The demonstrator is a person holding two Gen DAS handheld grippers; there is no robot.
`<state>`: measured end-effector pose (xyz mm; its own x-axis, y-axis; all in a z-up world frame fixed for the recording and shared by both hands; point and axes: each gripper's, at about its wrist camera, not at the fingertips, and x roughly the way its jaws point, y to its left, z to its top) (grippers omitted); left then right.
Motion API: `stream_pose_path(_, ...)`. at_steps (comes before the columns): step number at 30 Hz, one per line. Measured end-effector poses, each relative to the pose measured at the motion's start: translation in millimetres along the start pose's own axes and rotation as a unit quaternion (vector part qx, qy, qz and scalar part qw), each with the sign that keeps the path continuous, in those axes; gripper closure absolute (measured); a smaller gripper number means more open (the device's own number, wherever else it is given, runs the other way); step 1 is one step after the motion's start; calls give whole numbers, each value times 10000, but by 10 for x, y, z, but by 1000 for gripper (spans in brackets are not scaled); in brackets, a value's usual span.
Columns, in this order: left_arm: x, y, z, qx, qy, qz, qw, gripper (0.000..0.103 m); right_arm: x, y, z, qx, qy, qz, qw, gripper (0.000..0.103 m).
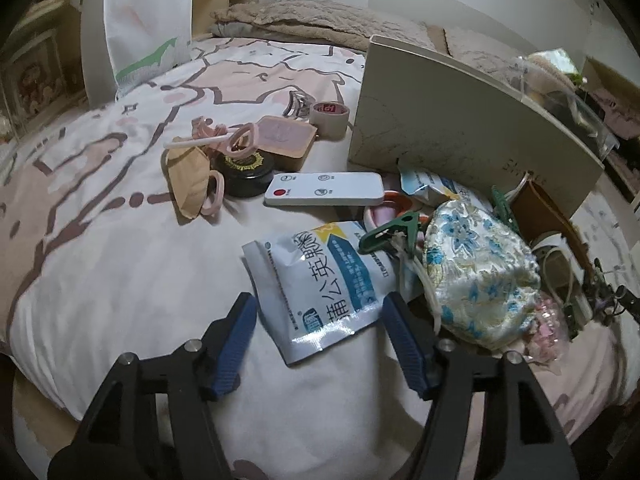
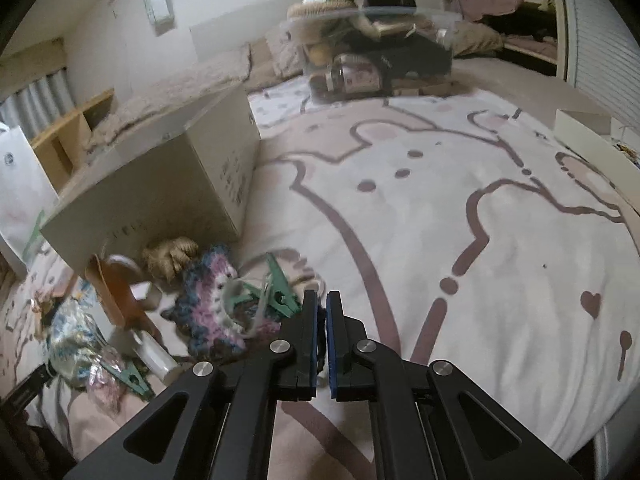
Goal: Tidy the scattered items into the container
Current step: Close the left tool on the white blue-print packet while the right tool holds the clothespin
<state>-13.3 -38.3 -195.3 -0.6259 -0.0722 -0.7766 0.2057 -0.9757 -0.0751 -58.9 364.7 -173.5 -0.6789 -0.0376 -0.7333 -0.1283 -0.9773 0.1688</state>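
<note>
On the bedspread, my left gripper (image 1: 320, 316) stands open with its blue pads on either side of the near end of a white-and-blue sachet (image 1: 316, 276) that lies flat. Past it are a white remote (image 1: 324, 194), a green clip (image 1: 392, 232) and a floral pouch (image 1: 476, 268) beside a cream box (image 1: 460, 120). My right gripper (image 2: 322, 300) is shut. A thin dark sliver shows in the slit between its pads, and I cannot tell what it is. A crocheted purple-blue piece (image 2: 208, 296) and a green clip (image 2: 280, 288) lie just left of its tips, near the cream box (image 2: 160, 188).
Farther back in the left wrist view are a black jar (image 1: 246, 172), a brown mask (image 1: 190, 184), a pink case (image 1: 286, 140) and a tape roll (image 1: 330, 118). A clear plastic bin (image 2: 372, 56) full of things stands at the bed's far end. The patterned bedspread (image 2: 460, 200) stretches out to the right.
</note>
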Motion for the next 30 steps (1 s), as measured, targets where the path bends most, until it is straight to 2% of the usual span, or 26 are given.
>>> stream_pose_path(1, 12, -10, 0, 33, 1, 36, 10000, 36, 11, 21, -6, -62, 14, -2, 10000, 99)
stream_pose_path(3, 24, -21, 0, 68, -15, 59, 10000, 33, 23, 67, -15, -159, 32, 89, 9998, 85)
stream_pose_path(5, 36, -18, 5, 71, -15, 68, 10000, 30, 10, 96, -25, -219, -26, 86, 9997, 17)
stream_pose_path(6, 37, -18, 5, 65, -15, 61, 10000, 30, -11, 116, -31, -262, -110, 69, 9996, 14)
stream_pose_path(10, 60, -20, 20, 26, -42, 56, 10000, 29, 7, 201, -20, -487, -148, 85, 9987, 15)
stream_pose_path(13, 84, -25, 29, 6, -28, 28, 10000, 24, 64, 210, 22, -451, -116, 123, 9988, 18)
stream_pose_path(16, 105, -51, 36, 36, -41, 80, 10000, 22, 131, 211, 73, -430, -73, 183, 9989, 31)
stream_pose_path(19, 142, -66, 41, 63, 2, 65, 10000, 17, 228, 249, 86, -557, 46, 199, 9982, 39)
stream_pose_path(20, 150, -69, 43, 59, 6, 66, 10000, 16, 270, 259, 82, -600, 105, 190, 9980, 45)
stream_pose_path(24, 160, -47, 58, -38, -24, 42, 10000, 16, 374, 274, 42, -652, 242, 250, 9973, 56)
stream_pose_path(26, 166, -43, 63, -62, -29, 33, 10000, 16, 356, 271, 38, -646, 190, 341, 9971, 80)
stream_pose_path(30, 175, -40, 71, -97, -48, 54, 9999, 16, 305, 220, 18, -521, 71, 389, 9979, 85)
